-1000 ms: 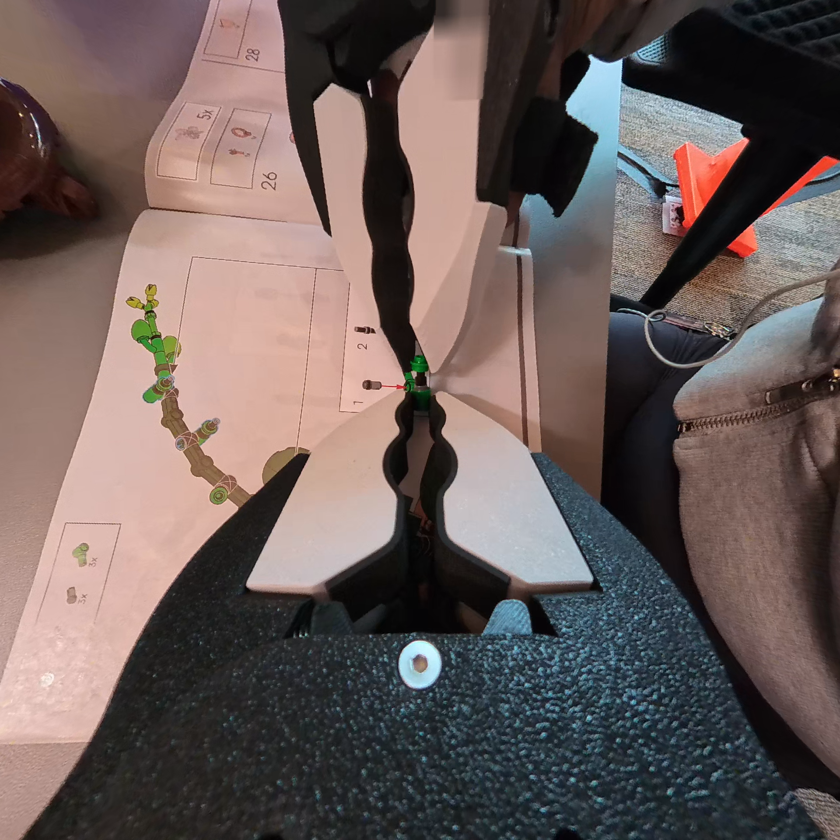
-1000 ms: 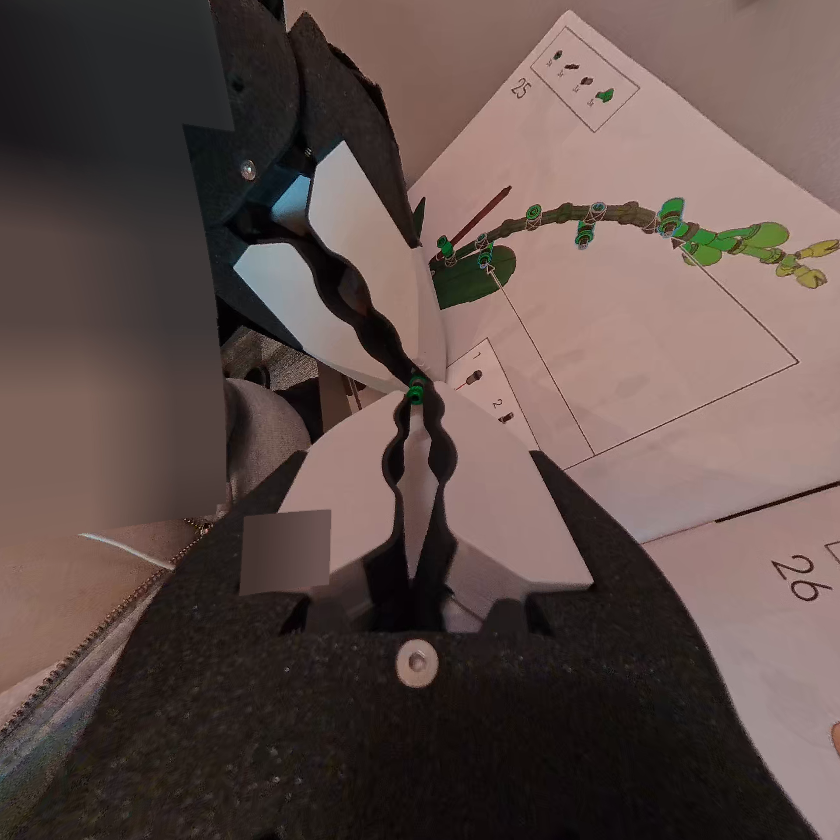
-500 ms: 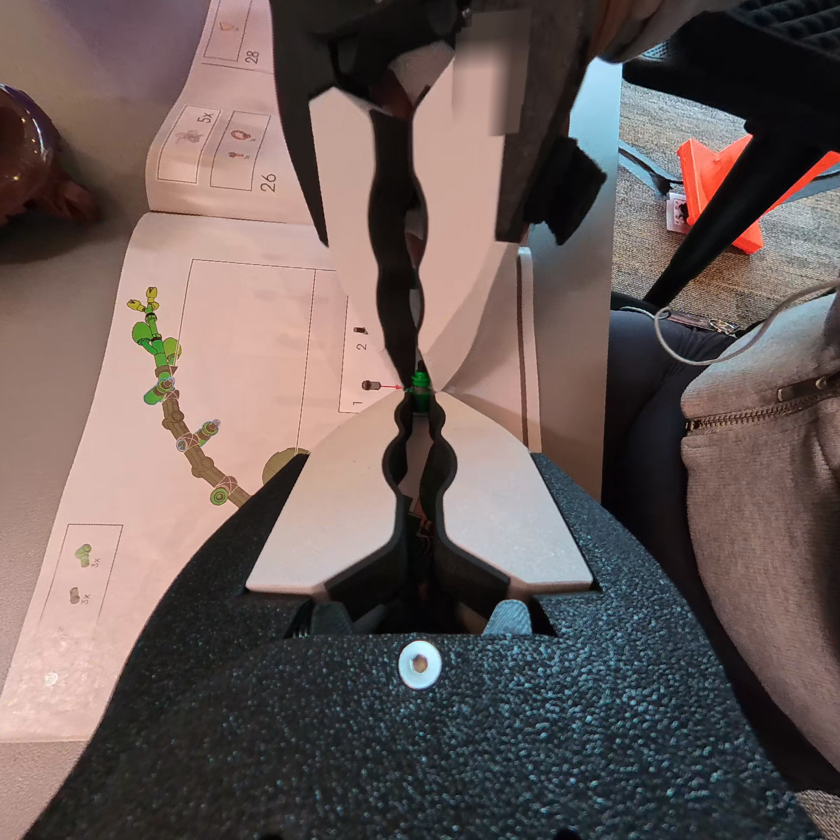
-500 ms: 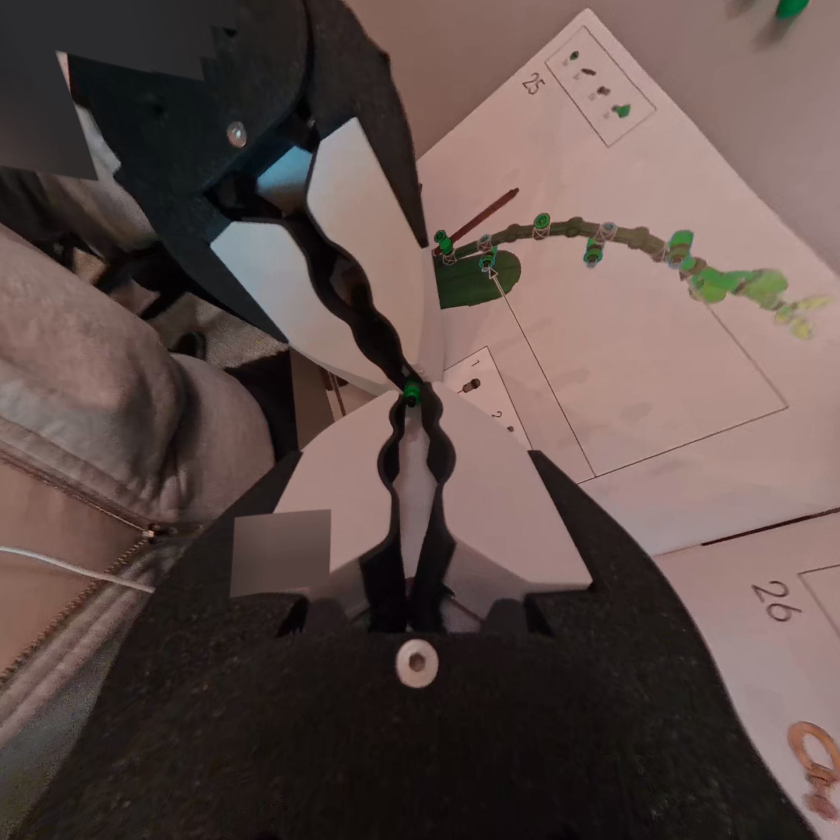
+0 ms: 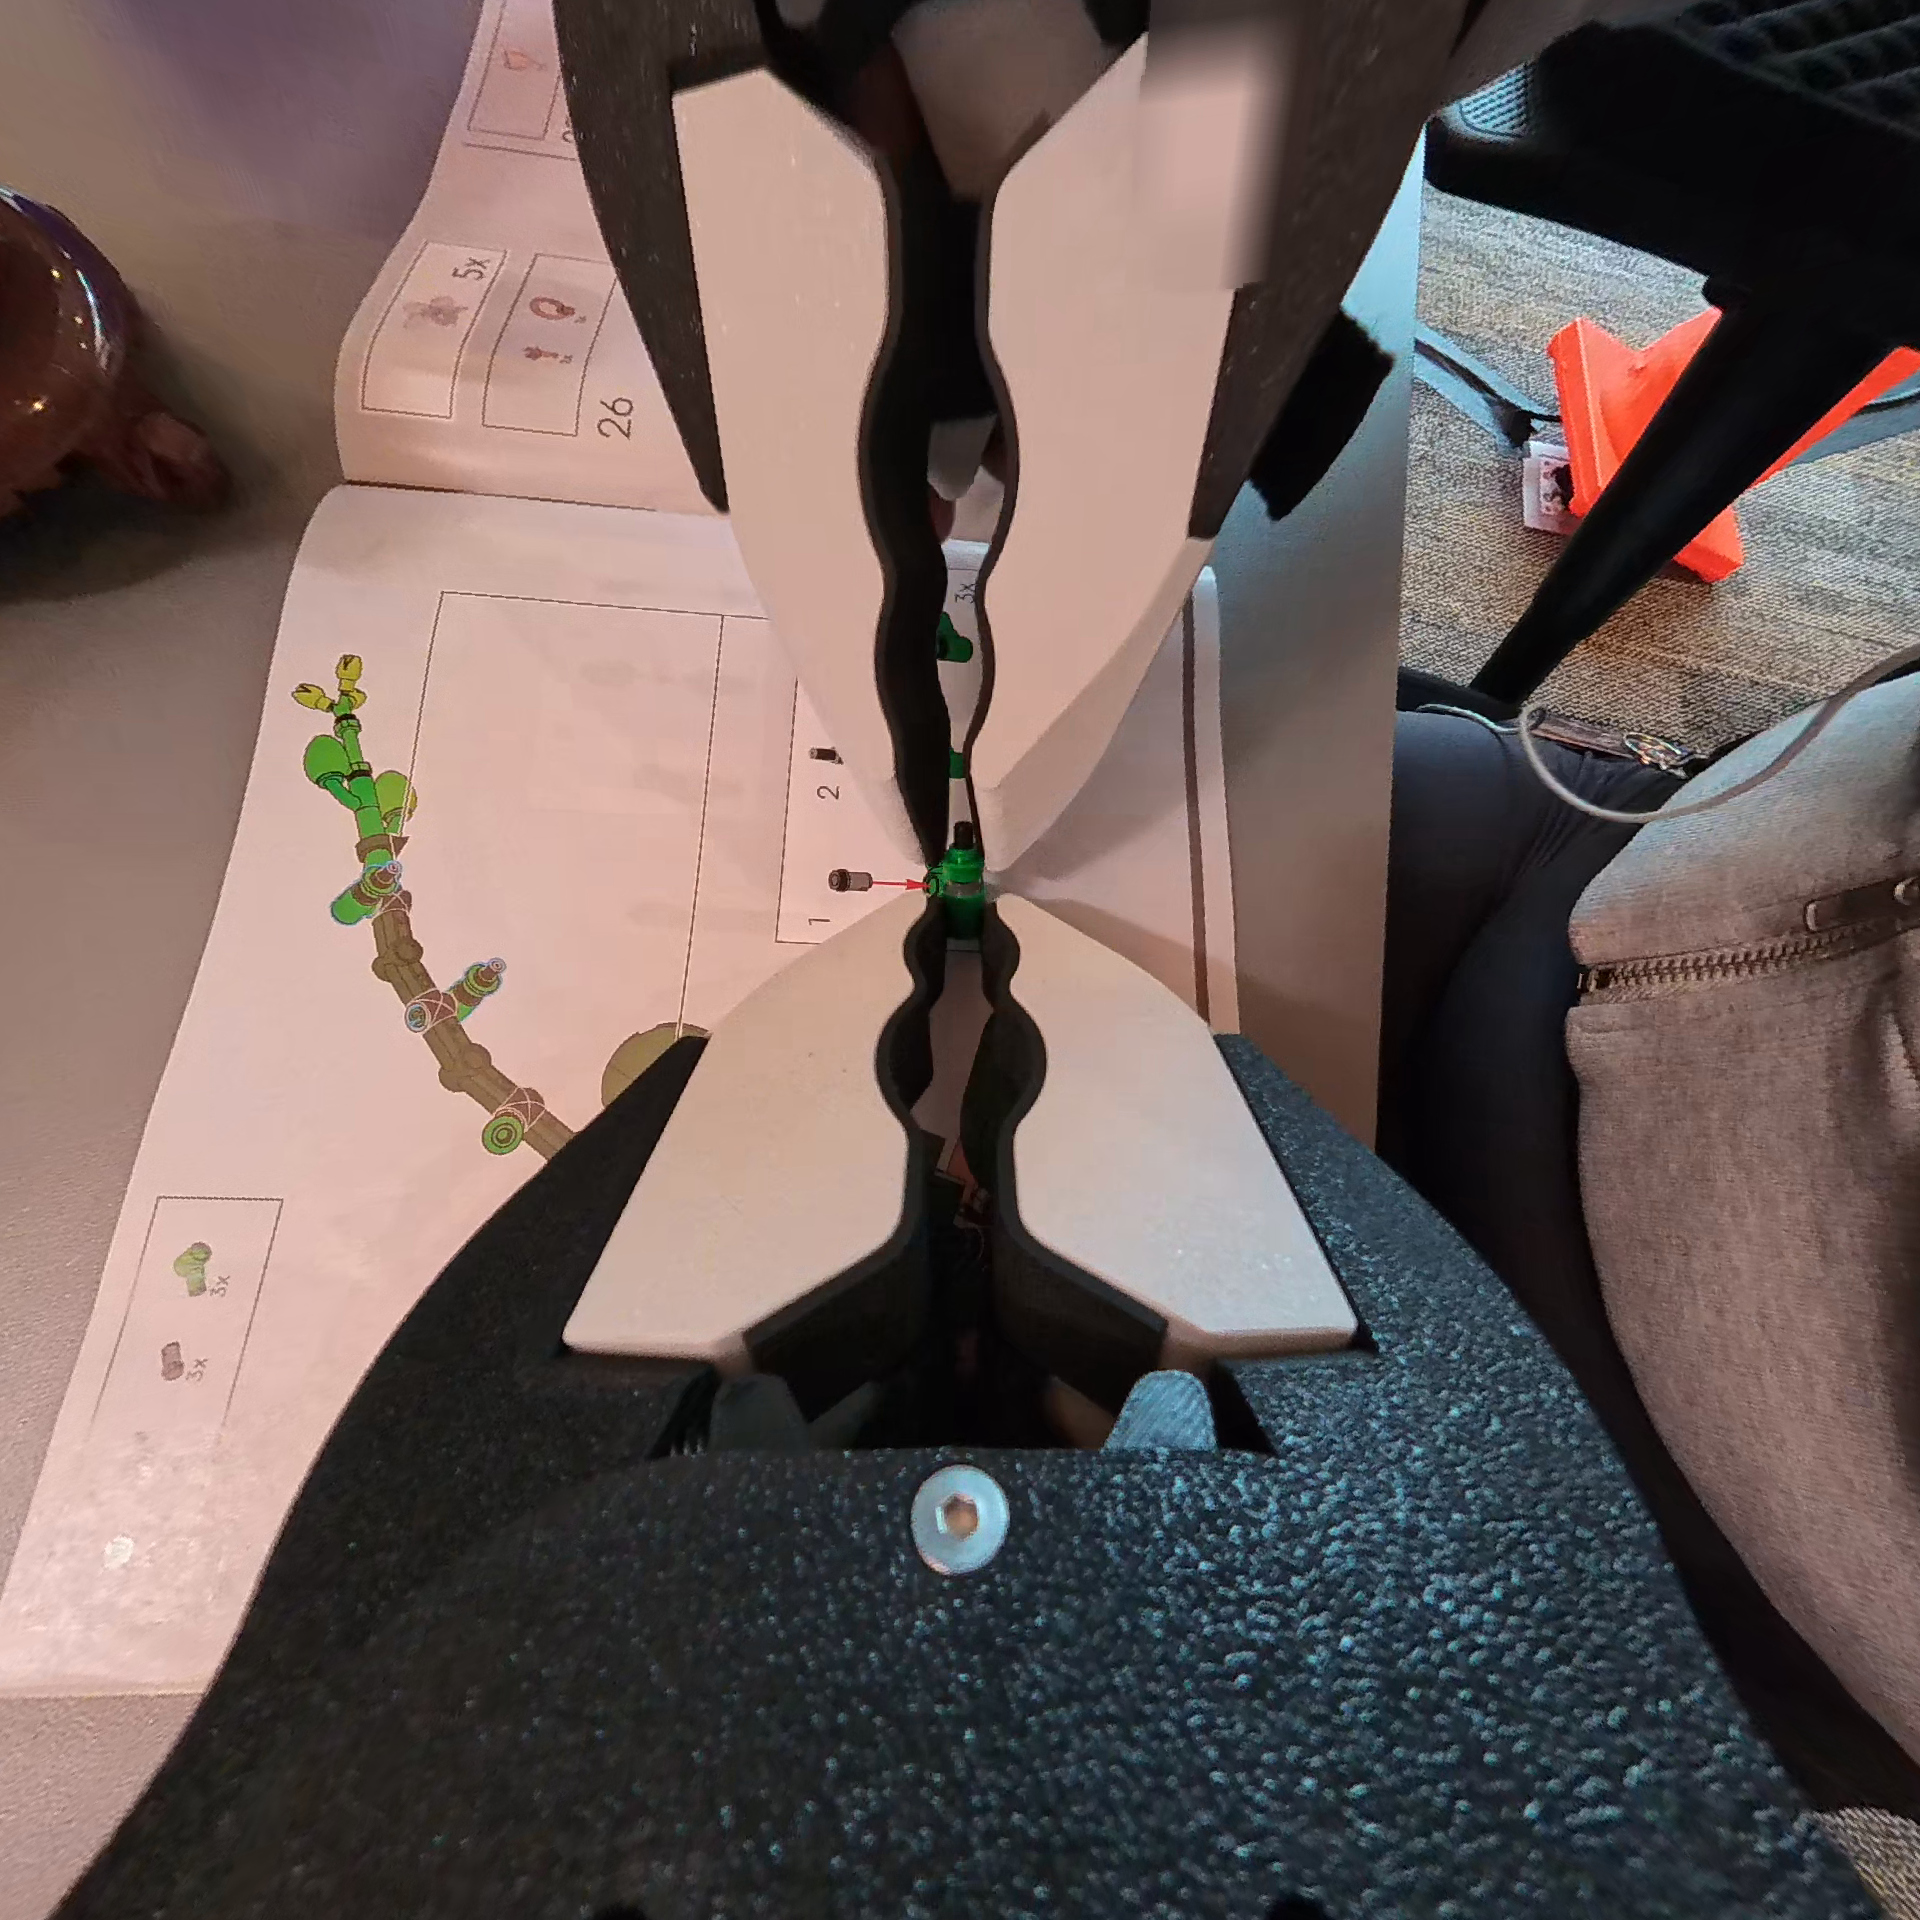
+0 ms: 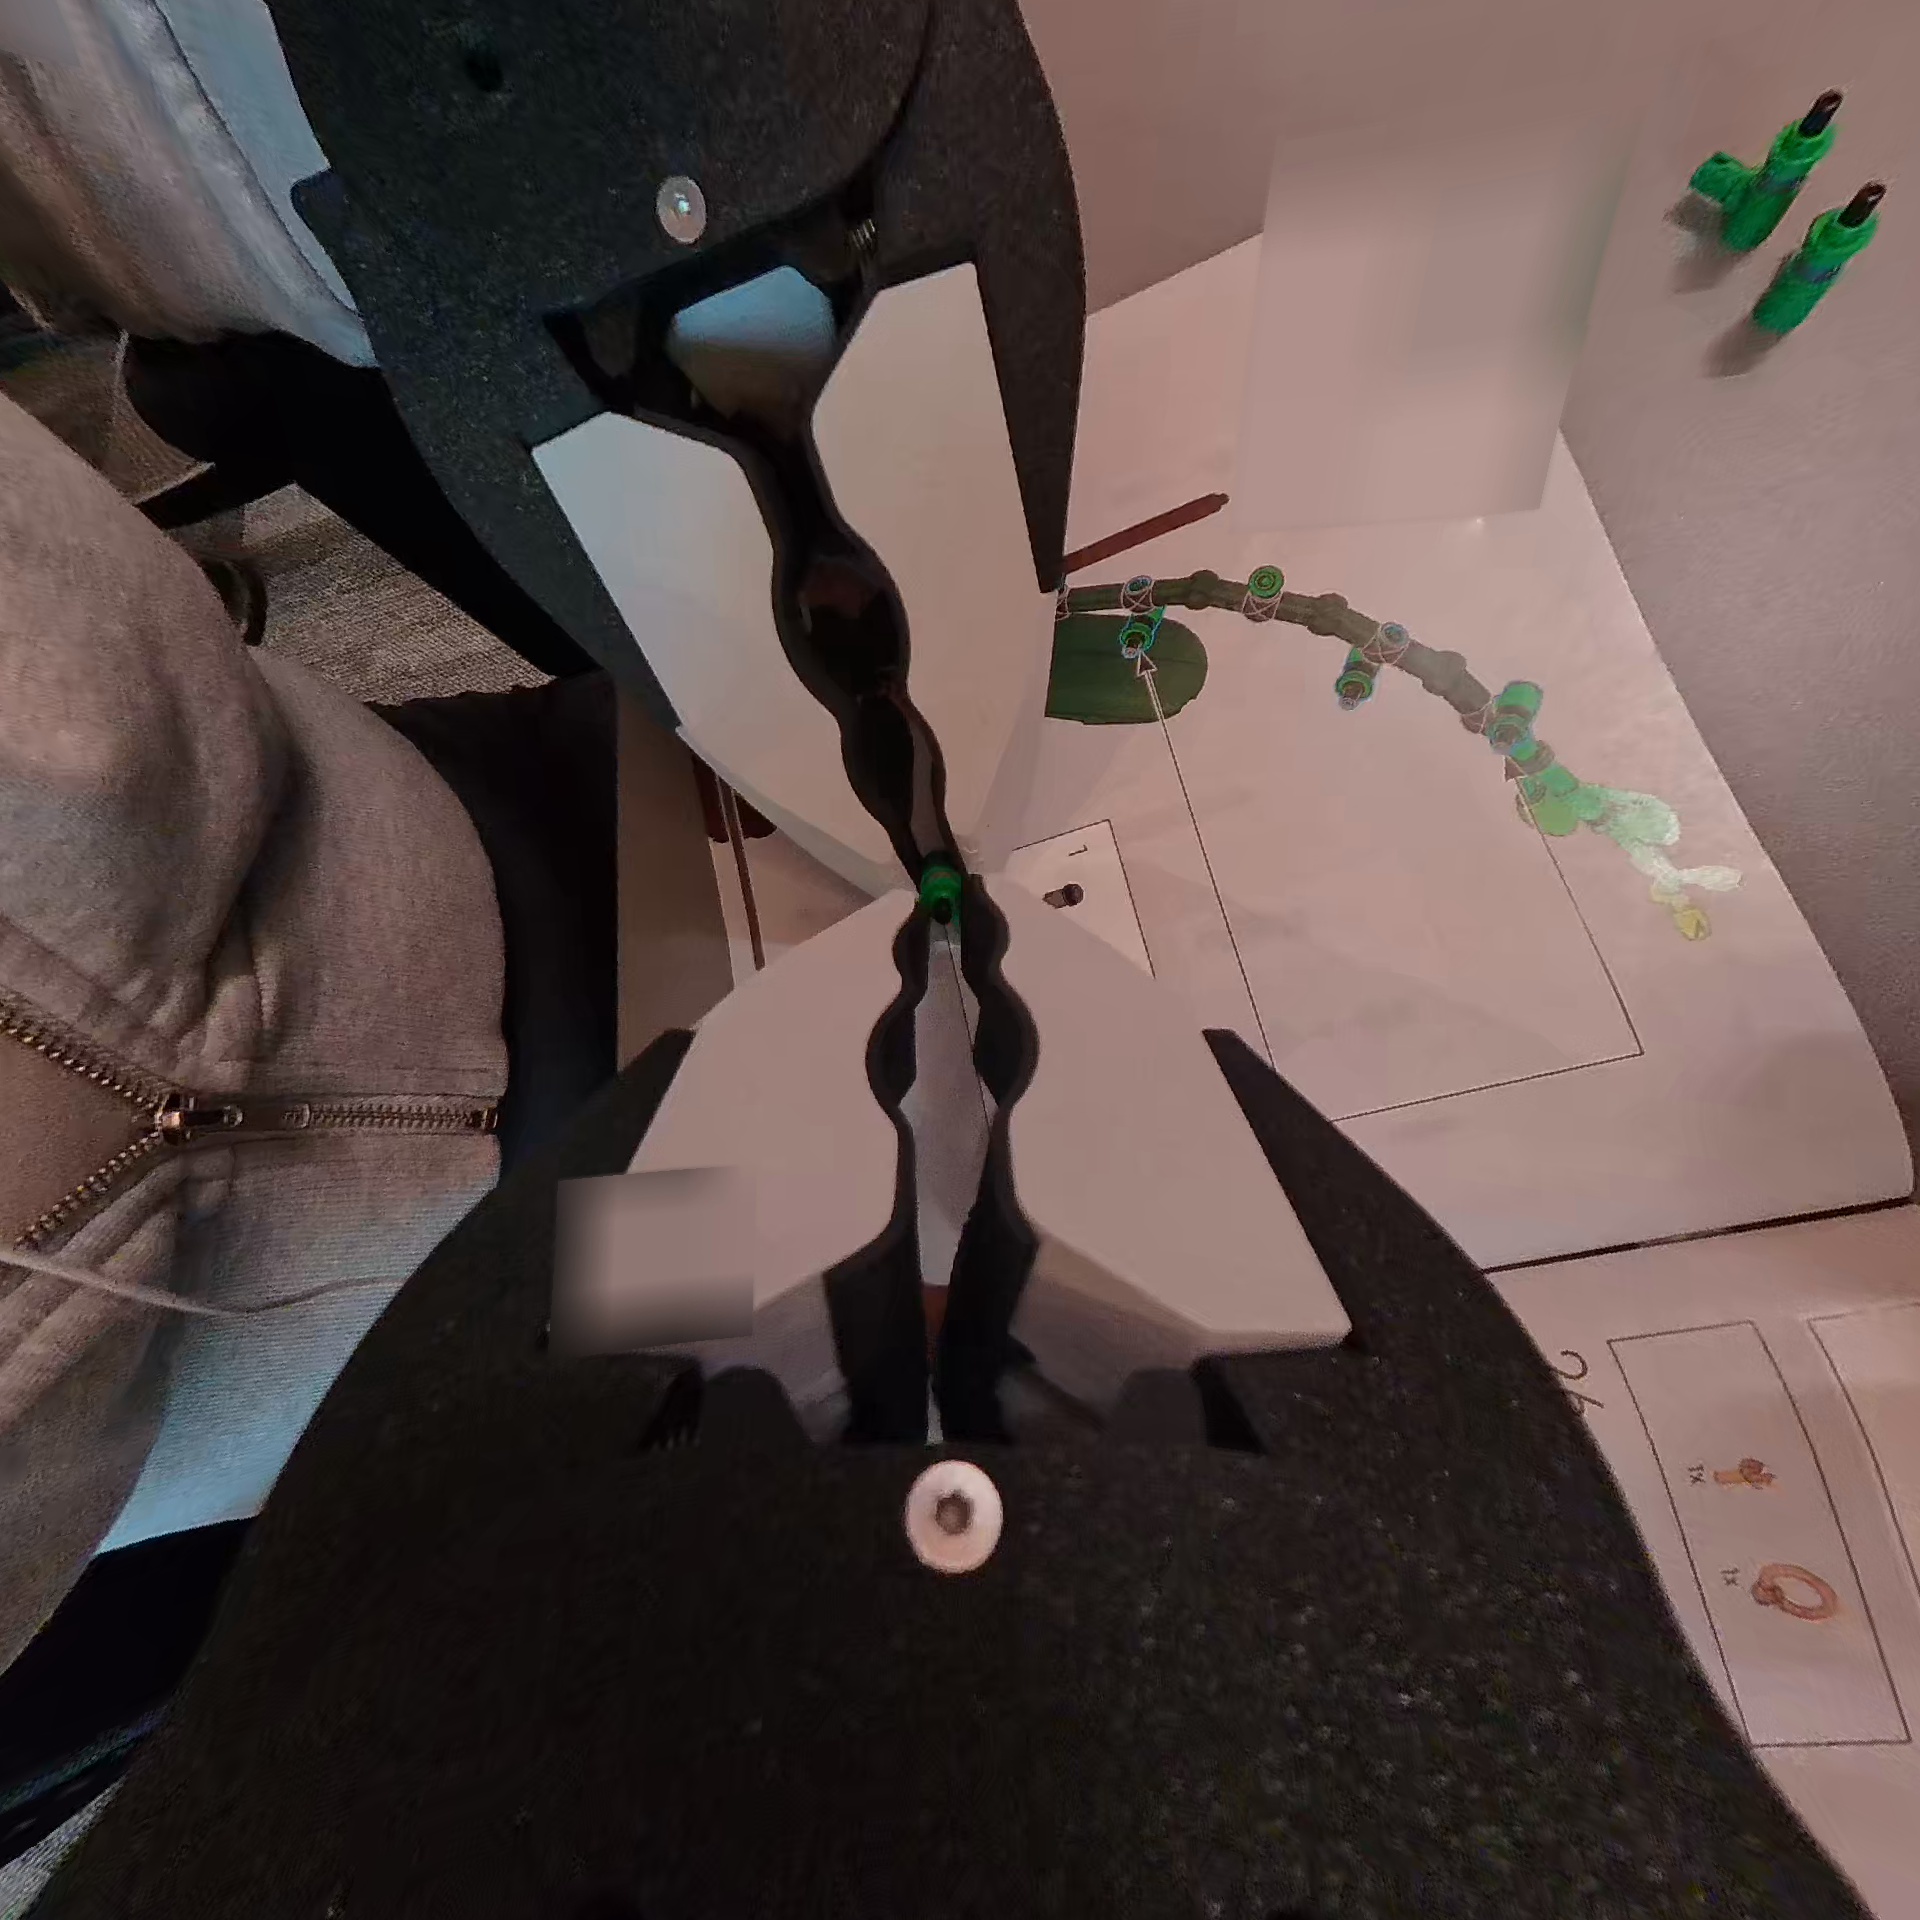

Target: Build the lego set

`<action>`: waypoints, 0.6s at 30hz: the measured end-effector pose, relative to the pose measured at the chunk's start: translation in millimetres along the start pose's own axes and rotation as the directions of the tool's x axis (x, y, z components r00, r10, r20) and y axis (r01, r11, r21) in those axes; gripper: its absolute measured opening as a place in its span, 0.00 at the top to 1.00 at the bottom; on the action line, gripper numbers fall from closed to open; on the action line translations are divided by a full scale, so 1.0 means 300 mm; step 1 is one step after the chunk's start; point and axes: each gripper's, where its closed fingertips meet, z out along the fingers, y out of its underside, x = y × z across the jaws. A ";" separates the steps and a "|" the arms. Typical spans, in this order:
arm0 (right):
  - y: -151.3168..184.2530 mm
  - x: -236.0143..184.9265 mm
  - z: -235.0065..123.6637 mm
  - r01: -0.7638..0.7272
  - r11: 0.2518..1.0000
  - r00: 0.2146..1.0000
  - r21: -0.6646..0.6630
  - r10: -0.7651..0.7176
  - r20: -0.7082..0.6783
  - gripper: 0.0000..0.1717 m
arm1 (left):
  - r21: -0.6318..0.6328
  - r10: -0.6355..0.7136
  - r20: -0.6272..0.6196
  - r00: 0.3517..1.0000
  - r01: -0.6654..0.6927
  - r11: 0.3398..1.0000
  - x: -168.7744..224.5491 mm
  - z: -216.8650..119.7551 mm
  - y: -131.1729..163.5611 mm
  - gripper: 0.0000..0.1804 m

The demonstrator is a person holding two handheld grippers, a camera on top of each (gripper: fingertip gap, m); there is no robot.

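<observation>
I have two tongs up, tip to tip, over the counter (image 5: 156, 343). My left tongs (image 5: 961, 920) are pinching one small green plastic tube piece (image 5: 961, 894), with a pad pressed on each side of it. A little black peg (image 5: 964, 833) sticks out of its far end. My right tongs (image 6: 943, 906) come in from the other side and are closed down on that black peg end. So this one green piece hangs in the air between the two tongs, just above the paper.

Under it lies one open white paper building booklet (image 5: 561, 727). I can see two pages of it. The nearer page has a drawing of one brown bendy branch with green buds (image 6: 1382, 665).

In the right wrist view I count two more green tube pieces with black pegs (image 6: 1808, 208). They sit close together on the counter, past the far edge of the booklet and well apart from the tongs.

One dark brown shiny round thing (image 5: 52, 364) sits on the counter at the far left of the left wrist view. One bright orange plastic shape (image 5: 1662, 416) lies on the grey carpet floor (image 5: 1558, 623). A person in a grey zip-up top (image 6: 208, 935) sits close beside the tongs.
</observation>
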 end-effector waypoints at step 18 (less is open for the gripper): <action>-0.176 0.140 -0.128 0.268 0.933 0.923 -0.239 -0.320 -0.215 0.97 | 0.182 -0.138 0.128 0.982 0.113 0.977 -0.102 -0.171 -0.070 0.89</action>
